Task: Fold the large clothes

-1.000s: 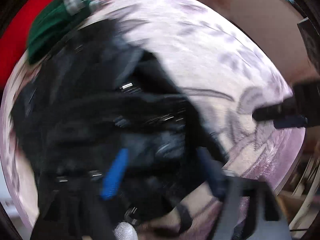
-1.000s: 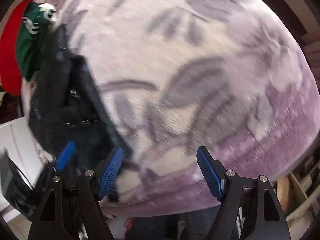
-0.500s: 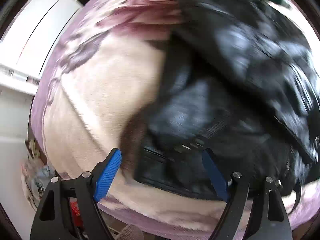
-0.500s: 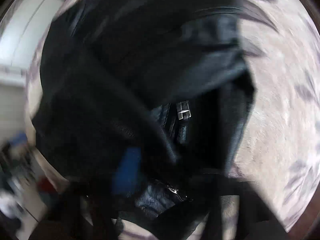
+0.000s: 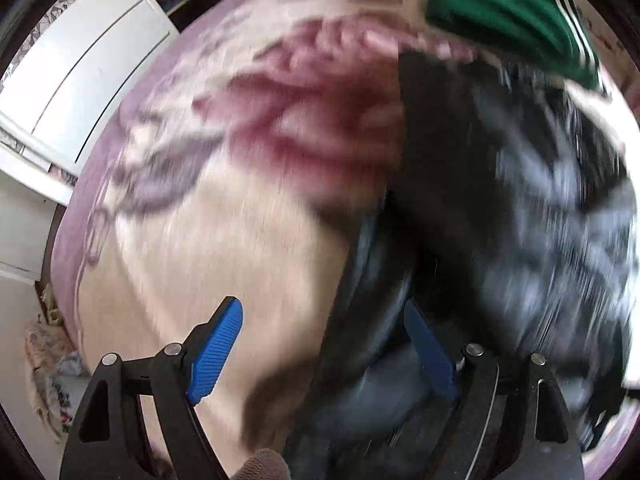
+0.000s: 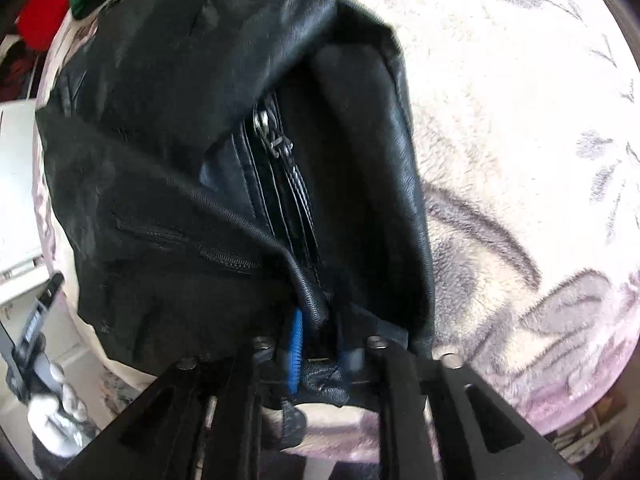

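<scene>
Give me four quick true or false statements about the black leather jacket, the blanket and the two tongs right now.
1. The right tongs have a fold of the black leather jacket between them. True.
2. The left tongs are clamped shut. False: they stand wide open.
3. The jacket lies on a floral plush blanket. True.
4. The folded green garment is in the left tongs. False: it lies on the blanket's far side.
</scene>
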`<control>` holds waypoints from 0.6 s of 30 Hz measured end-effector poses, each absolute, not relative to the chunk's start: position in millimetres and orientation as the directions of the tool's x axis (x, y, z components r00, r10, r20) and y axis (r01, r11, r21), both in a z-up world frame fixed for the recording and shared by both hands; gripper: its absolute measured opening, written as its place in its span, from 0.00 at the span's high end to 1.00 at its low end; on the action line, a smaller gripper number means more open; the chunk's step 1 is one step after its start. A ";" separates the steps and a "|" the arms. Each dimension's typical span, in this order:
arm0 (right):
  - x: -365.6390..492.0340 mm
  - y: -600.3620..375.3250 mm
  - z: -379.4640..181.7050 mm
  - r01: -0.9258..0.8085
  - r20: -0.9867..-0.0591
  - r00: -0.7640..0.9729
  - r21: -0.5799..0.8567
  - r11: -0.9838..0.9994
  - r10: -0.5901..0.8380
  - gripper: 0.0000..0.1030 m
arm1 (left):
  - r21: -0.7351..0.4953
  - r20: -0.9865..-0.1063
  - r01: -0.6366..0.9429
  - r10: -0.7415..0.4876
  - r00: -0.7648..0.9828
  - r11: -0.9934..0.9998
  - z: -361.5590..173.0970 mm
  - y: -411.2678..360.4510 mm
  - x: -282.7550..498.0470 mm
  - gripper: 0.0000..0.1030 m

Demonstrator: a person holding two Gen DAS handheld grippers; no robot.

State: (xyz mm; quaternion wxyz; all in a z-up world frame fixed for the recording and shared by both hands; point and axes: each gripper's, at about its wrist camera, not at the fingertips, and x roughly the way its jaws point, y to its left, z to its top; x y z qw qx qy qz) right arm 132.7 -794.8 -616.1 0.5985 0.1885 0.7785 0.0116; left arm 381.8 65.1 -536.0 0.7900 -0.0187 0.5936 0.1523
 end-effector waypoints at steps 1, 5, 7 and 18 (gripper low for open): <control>136.0 -799.0 -609.8 0.295 -0.929 -0.202 0.244 0.924 0.309 0.63 | 0.129 -0.942 -0.262 0.200 0.270 0.957 -534.5 65.1 401.7 0.20; 145.9 -831.0 -568.1 0.339 -0.952 -0.088 0.248 0.908 0.293 0.50 | 0.137 -0.937 -0.148 0.176 0.300 0.980 -550.5 45.7 474.9 0.20; 150.4 -833.7 -553.1 0.351 -0.953 -0.030 0.273 0.896 0.302 0.50 | 0.189 -0.940 -0.072 0.201 0.276 0.979 -575.1 32.3 507.3 0.20; 193.5 -724.7 -565.1 0.095 -0.909 0.006 0.415 0.905 0.417 0.51 | 0.140 -0.964 -0.020 0.141 0.226 0.990 -620.1 50.5 543.6 0.00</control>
